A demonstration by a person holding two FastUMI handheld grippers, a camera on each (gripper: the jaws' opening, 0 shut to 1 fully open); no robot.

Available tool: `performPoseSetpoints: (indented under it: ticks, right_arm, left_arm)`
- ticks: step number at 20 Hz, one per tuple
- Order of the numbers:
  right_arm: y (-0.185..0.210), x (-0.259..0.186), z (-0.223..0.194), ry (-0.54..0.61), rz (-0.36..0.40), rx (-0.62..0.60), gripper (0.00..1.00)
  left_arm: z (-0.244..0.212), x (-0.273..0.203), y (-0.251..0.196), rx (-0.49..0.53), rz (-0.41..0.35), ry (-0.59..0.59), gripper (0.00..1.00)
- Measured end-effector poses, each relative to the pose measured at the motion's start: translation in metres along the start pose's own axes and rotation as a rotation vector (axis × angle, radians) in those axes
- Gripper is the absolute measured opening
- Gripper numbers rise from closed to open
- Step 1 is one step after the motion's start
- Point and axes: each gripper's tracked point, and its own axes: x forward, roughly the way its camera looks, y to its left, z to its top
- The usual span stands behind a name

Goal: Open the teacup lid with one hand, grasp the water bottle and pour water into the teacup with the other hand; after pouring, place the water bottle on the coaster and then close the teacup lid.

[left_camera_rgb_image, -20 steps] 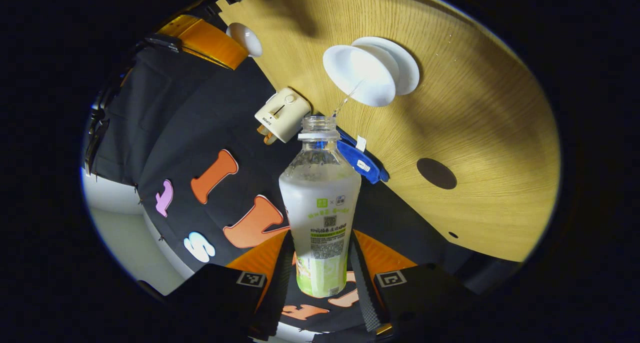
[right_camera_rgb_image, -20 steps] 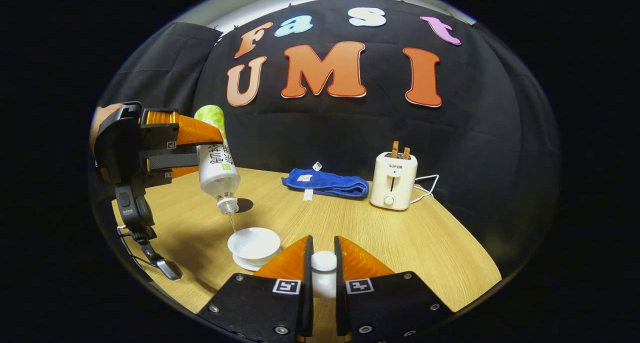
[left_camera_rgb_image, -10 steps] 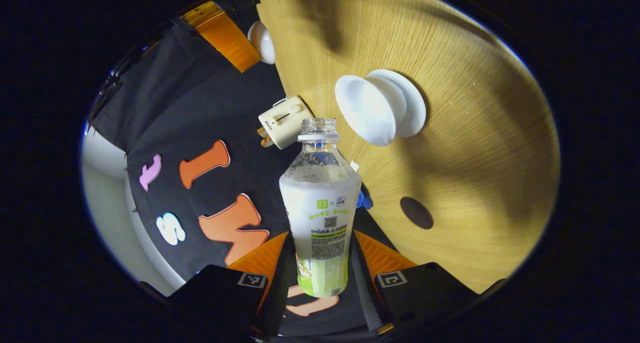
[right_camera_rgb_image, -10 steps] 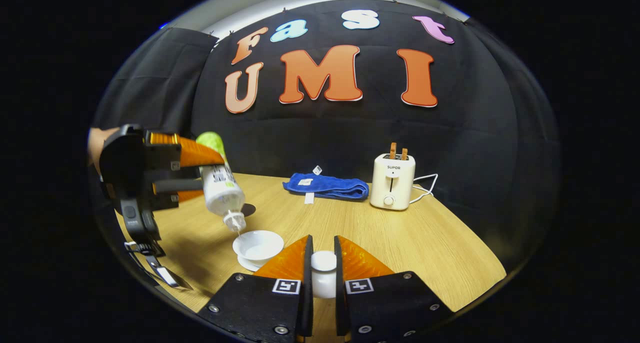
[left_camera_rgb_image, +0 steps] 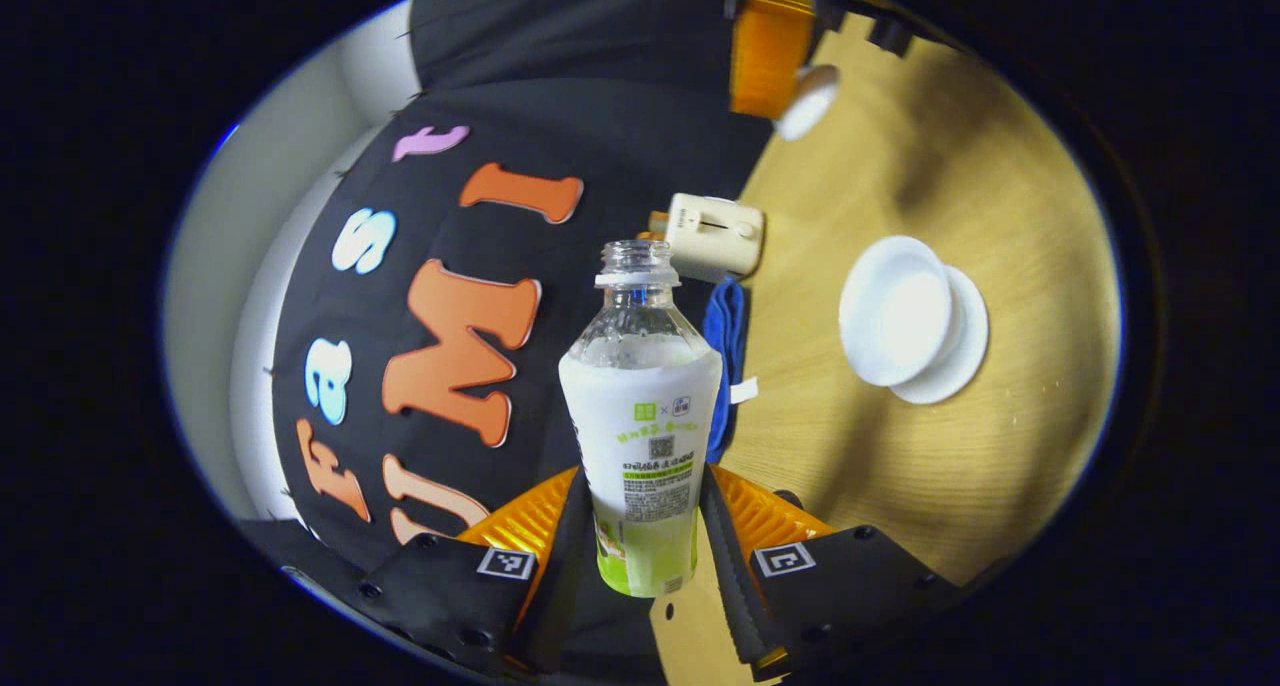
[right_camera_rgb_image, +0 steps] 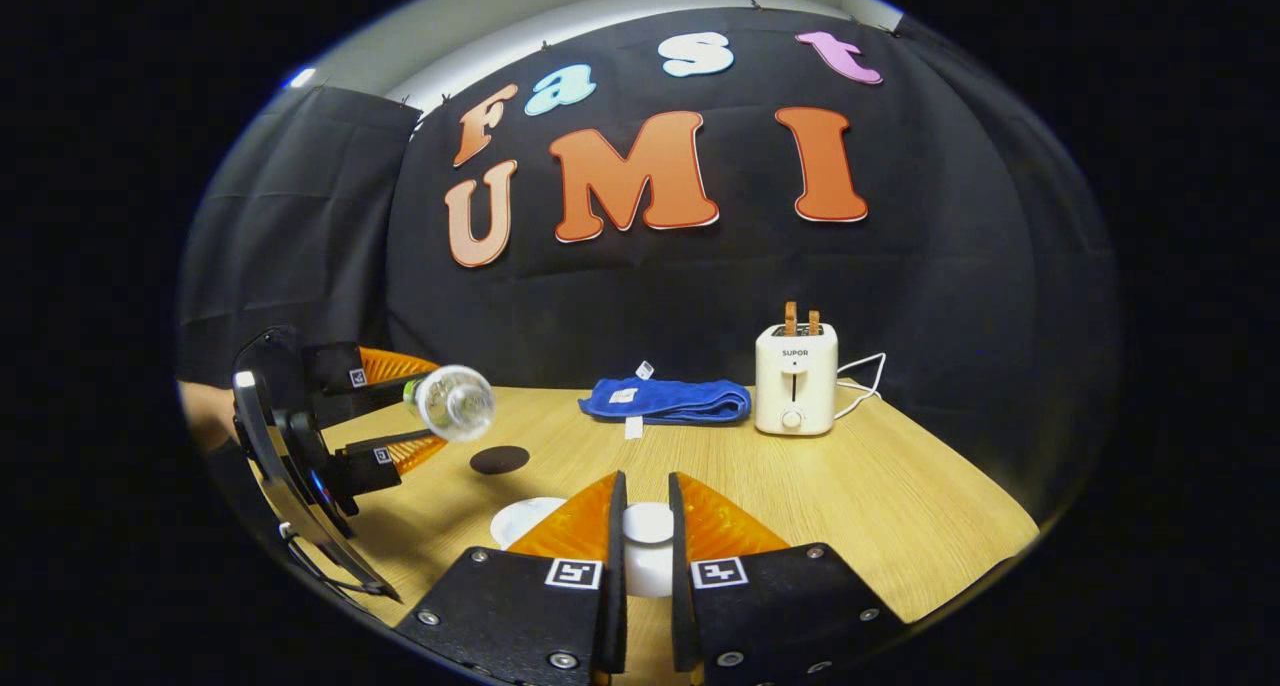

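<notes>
My left gripper (left_camera_rgb_image: 645,526) is shut on the uncapped water bottle (left_camera_rgb_image: 641,406), whose mouth stands clear of the cup. In the right gripper view the bottle (right_camera_rgb_image: 452,402) lies nearly level, mouth toward the camera, held by the left gripper (right_camera_rgb_image: 385,411). The open white teacup (left_camera_rgb_image: 893,311) sits on its saucer (left_camera_rgb_image: 960,341) on the wooden table. My right gripper (right_camera_rgb_image: 647,541) is shut on the white teacup lid (right_camera_rgb_image: 648,556), held low just right of the teacup (right_camera_rgb_image: 522,518). The dark round coaster (right_camera_rgb_image: 499,459) lies on the table behind the cup.
A folded blue towel (right_camera_rgb_image: 665,400) and a cream toaster (right_camera_rgb_image: 795,379) with its cord stand at the back of the table (right_camera_rgb_image: 880,496). In the left gripper view the toaster (left_camera_rgb_image: 715,234) and towel (left_camera_rgb_image: 722,326) sit beyond the bottle.
The left gripper has tipped the bottle back from pouring to nearly level and drawn it away from the cup; the water stream has stopped. The right gripper keeps hold of the lid, barely moved.
</notes>
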Motion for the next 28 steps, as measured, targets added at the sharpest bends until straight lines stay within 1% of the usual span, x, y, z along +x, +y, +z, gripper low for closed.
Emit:
performPoseSetpoints:
  ticks: [2, 3, 4, 5, 10, 13, 14, 17, 18, 20, 23, 24, 25, 27, 28]
  right_arm:
    - [0.006, 0.006, 0.003, -0.005, 0.003, 0.005, 0.18]
    - [0.010, 0.010, 0.006, -0.009, 0.005, 0.009, 0.18]
    - [0.015, 0.013, 0.006, -0.007, 0.006, 0.008, 0.18]
    - [0.019, 0.017, 0.007, -0.006, 0.004, 0.003, 0.18]
    - [0.045, 0.034, 0.012, -0.012, 0.029, -0.021, 0.18]
    - [0.052, 0.042, 0.015, -0.017, 0.033, -0.027, 0.18]
    - [0.055, 0.043, 0.015, -0.018, 0.041, -0.026, 0.18]
    - [0.056, 0.049, 0.013, -0.012, 0.047, -0.030, 0.18]
    - [0.055, 0.051, 0.011, -0.006, 0.044, -0.032, 0.18]
    - [0.052, 0.054, 0.008, 0.004, 0.042, -0.031, 0.18]
    - [0.052, 0.060, -0.001, 0.028, 0.043, -0.023, 0.18]
    - [0.051, 0.063, -0.004, 0.037, 0.034, -0.027, 0.18]
    - [0.049, 0.066, -0.007, 0.047, 0.027, -0.037, 0.18]
    - [0.054, 0.068, -0.012, 0.067, 0.036, -0.045, 0.18]
    - [0.057, 0.070, -0.014, 0.072, 0.041, -0.047, 0.18]
  left_arm:
    - [-0.003, 0.001, 0.017, -0.130, 0.050, -0.012, 0.61]
    - [-0.003, 0.003, 0.025, -0.172, 0.076, -0.016, 0.65]
    - [-0.004, 0.005, 0.033, -0.215, 0.107, -0.021, 0.62]
    - [-0.007, 0.009, 0.037, -0.272, 0.128, -0.029, 0.65]
    - [-0.018, 0.027, 0.057, -0.657, 0.196, -0.049, 0.64]
    - [-0.041, 0.037, 0.058, -0.883, 0.203, -0.027, 0.64]
    - [-0.048, 0.040, 0.053, -0.948, 0.199, -0.014, 0.61]
    - [-0.070, 0.061, 0.038, -1.118, 0.157, 0.039, 0.63]
    - [-0.079, 0.067, 0.032, -1.153, 0.153, 0.063, 0.64]
    - [-0.092, 0.078, 0.017, -1.200, 0.130, 0.112, 0.65]
    - [-0.109, 0.091, -0.009, -1.223, 0.085, 0.183, 0.65]
    - [-0.111, 0.094, -0.013, -1.233, 0.075, 0.196, 0.63]
    - [-0.115, 0.096, -0.015, -1.238, 0.071, 0.209, 0.63]
    - [-0.122, 0.098, -0.018, -1.252, 0.068, 0.225, 0.63]
    - [-0.125, 0.097, -0.021, -1.270, 0.064, 0.234, 0.64]
